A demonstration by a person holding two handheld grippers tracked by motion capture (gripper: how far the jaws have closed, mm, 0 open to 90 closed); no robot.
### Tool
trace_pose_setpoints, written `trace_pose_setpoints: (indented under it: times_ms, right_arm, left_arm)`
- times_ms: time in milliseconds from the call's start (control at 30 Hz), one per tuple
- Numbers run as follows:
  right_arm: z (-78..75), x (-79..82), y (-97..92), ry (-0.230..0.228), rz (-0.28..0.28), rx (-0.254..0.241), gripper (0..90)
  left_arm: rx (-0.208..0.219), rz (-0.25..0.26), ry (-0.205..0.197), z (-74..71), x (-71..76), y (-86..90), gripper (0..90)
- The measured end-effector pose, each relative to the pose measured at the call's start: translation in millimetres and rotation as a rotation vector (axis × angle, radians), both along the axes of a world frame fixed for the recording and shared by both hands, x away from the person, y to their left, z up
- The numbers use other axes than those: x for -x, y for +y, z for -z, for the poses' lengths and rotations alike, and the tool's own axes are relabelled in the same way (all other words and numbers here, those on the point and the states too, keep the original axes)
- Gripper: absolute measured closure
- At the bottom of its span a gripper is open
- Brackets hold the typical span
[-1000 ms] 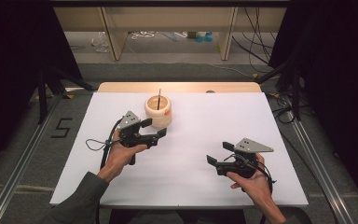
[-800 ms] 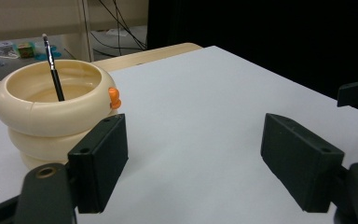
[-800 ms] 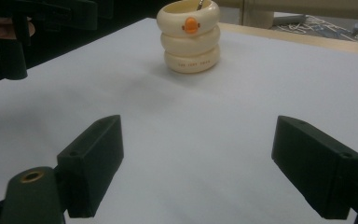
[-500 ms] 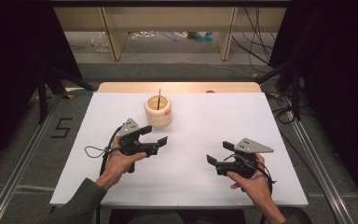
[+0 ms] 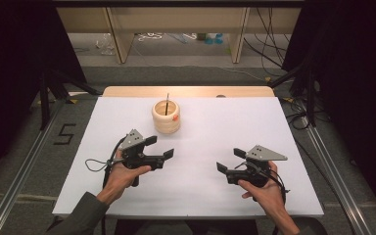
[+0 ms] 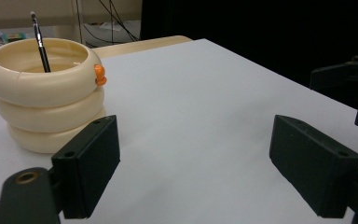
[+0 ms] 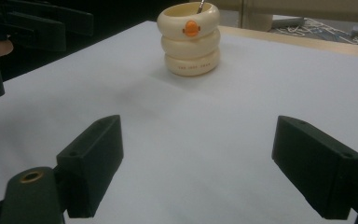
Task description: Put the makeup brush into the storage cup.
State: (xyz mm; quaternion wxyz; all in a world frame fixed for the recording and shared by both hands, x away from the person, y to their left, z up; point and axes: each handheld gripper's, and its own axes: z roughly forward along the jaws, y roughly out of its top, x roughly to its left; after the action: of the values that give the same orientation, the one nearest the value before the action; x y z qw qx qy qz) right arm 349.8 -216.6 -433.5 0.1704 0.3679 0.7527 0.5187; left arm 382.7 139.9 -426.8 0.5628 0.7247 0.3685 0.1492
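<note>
- Two handheld black two-jaw grippers over a white rectangular table sheet [image 5: 200, 196], one in each of the person's hands.
- Left gripper [image 5: 159, 148]: released, jaws wide apart and just been opening, nothing between them, only bare white sheet in the gap.
- Right gripper [image 5: 230, 160]: released too, jaws spread, gap empty, pointing toward table centre.
- Cream-coloured holder shaped like three stacked rings [image 5: 166, 116], small orange knob on its side; stands upright on the far-middle of the sheet, near the wooden back edge.
- Thin dark stick with a pale tip [image 5: 167, 104] stands inside the holder, leaning on its inner wall.
- Holder sits just beyond the left gripper, not touching; in the left gripper view it is beside the left-hand jaw.
- Holder well apart from the right gripper, seen far ahead in the right gripper view.
- Grippers themselves are well apart, both low near the sheet's front half.
</note>
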Motion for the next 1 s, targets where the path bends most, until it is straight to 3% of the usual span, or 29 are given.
trace_pose_setpoints:
  times_ms: [100,1000]
  right_arm:
    - [0.9,-1.2,0.1,-0.024,0.006,-0.014,17.2]
    - [0.3,0.8,1.4,-0.013,-0.008,-0.033,17.0]
  left_arm:
    - [-0.004,0.010,-0.010,0.7,2.5,1.2,15.6]
    - [-0.016,-0.005,-0.020,9.2,24.7,11.7,15.6]
